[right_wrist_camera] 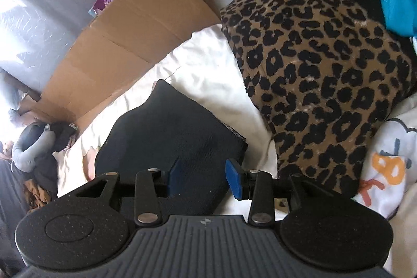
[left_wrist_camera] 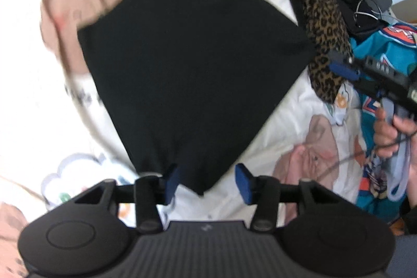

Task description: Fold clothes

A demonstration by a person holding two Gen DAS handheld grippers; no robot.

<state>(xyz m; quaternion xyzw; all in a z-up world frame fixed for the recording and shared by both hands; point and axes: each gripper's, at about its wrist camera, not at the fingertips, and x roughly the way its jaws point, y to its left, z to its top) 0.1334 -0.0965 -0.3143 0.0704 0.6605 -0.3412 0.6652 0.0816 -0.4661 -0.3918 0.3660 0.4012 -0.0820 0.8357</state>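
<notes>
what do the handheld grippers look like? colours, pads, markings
Both match: left gripper and right gripper have black ribbed bodies, two round black side discs, black linkage arms with silver pivots, blue finger pads and a small pale logo on top.

light: bright daylight, blown-out glare at left edge of both views | blur: left wrist view smeared, black garment (left_wrist_camera: 187, 64) featureless | right wrist view sharper | distortion: fisheye bending, dark vignette at corners

Count, both views:
- black folded garment (left_wrist_camera: 187, 64): 1
- leopard-print garment (right_wrist_camera: 325, 74): 1
- teal jersey (left_wrist_camera: 385, 48): 1
- cardboard sheets (right_wrist_camera: 125, 43), upper left of right wrist view: 2 layers visible
- grippers: 2, left gripper (left_wrist_camera: 207, 184), right gripper (right_wrist_camera: 204, 180)
</notes>
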